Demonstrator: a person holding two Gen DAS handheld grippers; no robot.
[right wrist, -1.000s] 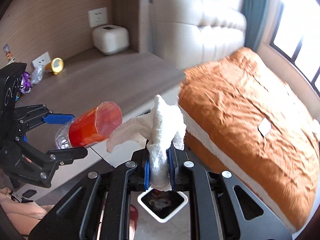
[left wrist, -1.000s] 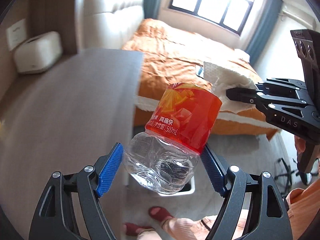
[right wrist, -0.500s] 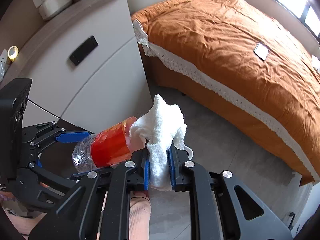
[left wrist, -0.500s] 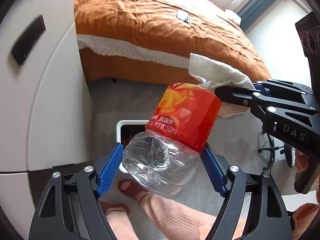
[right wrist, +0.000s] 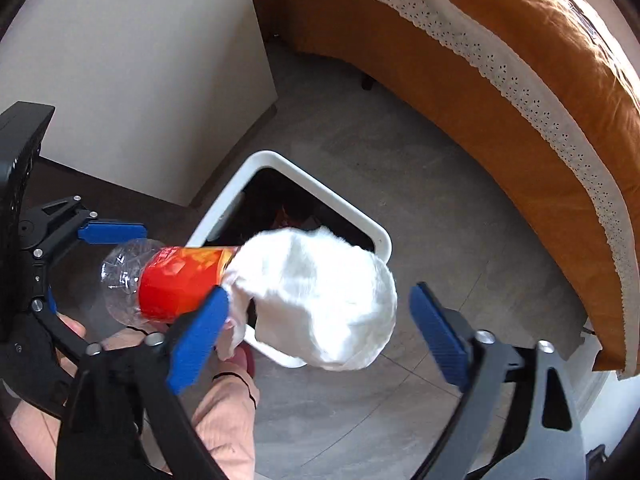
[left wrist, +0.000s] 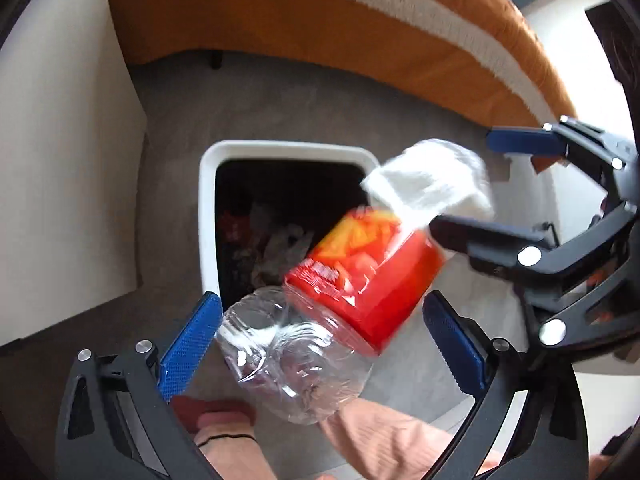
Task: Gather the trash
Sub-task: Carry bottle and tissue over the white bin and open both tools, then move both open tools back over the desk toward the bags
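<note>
A clear plastic bottle with a red-orange label [left wrist: 336,304] hangs loose between the spread blue pads of my left gripper [left wrist: 320,344], blurred and tilted over the white trash bin [left wrist: 208,216]. My left gripper is open. A crumpled white tissue [right wrist: 320,296] is loose in the air between the spread pads of my open right gripper [right wrist: 316,332], above the bin's rim [right wrist: 320,192]. The bottle [right wrist: 168,280] and the left gripper [right wrist: 96,264] also show in the right wrist view. The tissue [left wrist: 428,184] and the right gripper [left wrist: 472,184] show in the left wrist view.
The bin holds dark trash [left wrist: 272,248]. It stands on grey floor between a white cabinet [right wrist: 140,60] and a bed with an orange cover [right wrist: 500,40]. The person's foot and leg [left wrist: 360,436] are just below the bin.
Both grippers tipped down over the bin and opened. The bottle and the tissue have come free of the pads and are dropping toward the bin.
</note>
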